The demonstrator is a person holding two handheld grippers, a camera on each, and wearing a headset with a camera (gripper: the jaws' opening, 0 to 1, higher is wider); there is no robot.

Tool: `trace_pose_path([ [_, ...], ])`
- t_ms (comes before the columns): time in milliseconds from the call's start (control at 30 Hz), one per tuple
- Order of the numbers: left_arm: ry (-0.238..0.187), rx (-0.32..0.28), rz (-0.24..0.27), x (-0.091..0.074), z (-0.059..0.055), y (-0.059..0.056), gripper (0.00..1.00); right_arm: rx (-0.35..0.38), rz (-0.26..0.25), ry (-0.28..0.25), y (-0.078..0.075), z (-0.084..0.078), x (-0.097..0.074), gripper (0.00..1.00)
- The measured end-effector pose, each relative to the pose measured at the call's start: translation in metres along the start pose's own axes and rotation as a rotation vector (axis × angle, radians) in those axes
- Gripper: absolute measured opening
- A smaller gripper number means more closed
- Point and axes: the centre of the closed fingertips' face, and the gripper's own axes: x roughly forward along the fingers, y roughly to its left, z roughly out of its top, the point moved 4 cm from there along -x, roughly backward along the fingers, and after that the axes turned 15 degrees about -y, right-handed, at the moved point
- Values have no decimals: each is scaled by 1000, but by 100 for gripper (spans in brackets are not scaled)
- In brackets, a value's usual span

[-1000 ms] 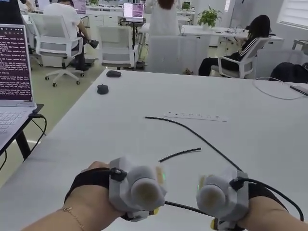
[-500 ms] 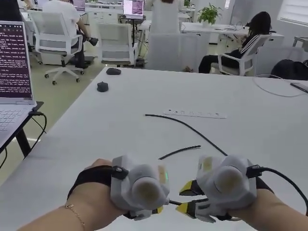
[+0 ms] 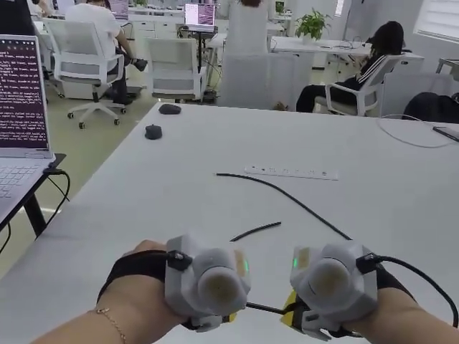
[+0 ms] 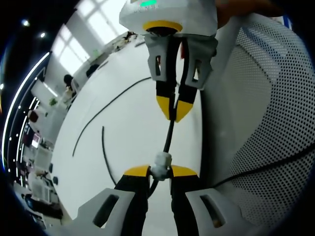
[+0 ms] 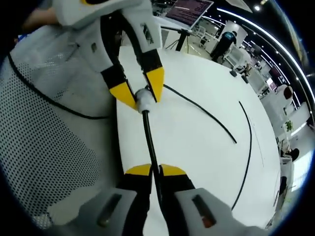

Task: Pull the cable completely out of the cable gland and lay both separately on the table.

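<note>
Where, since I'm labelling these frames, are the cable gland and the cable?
cable gland [image 4: 161, 165]: left gripper view, on its white body.
cable [image 5: 149, 137]: right gripper view, on the black stretch just below the gland.

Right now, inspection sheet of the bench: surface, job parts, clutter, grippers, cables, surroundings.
Surface: white table, matte.
Job's things: black cable threaded through white cable gland, not yet pulled out.
Clutter: computer mouse, second mouse, white power strip.
Grippers: left gripper shut on the gland; right gripper shut on the cable.
Cables: long loose cable across the table; tether lead at the right gripper.
Surroundings: laptop at left, office chair, seated person.
</note>
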Motion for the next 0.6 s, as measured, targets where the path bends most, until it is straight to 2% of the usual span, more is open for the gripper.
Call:
trace_pose_path([
  [33,0,-2,2,0,0,0,16,15,-7,38,-1,-7,-1,4],
  [100,1,-2,1,0,0,0,16,25,-10,59,-2,-11,-1,4],
  [167,4,2,-2,1,0,0,16,55,-30,137,-6,-26,-4,4],
  [233,6,6,-4,1,-1,0,16,19,-47,176,-10,-33,-7,4],
  [300,5,19,-5,1,0,1,16,23,-55,190,-12,-36,-9,4],
  [400,7,8,-1,0,-1,2,16,41,-59,194,-13,-36,-11,5],
  [433,10,7,1,0,-1,2,16,40,-56,184,-14,-34,-10,6],
  [533,11,6,4,0,-1,2,16,81,6,-37,-4,-1,0,18],
  [600,6,5,0,1,0,2,16,68,40,-127,2,18,2,22],
])
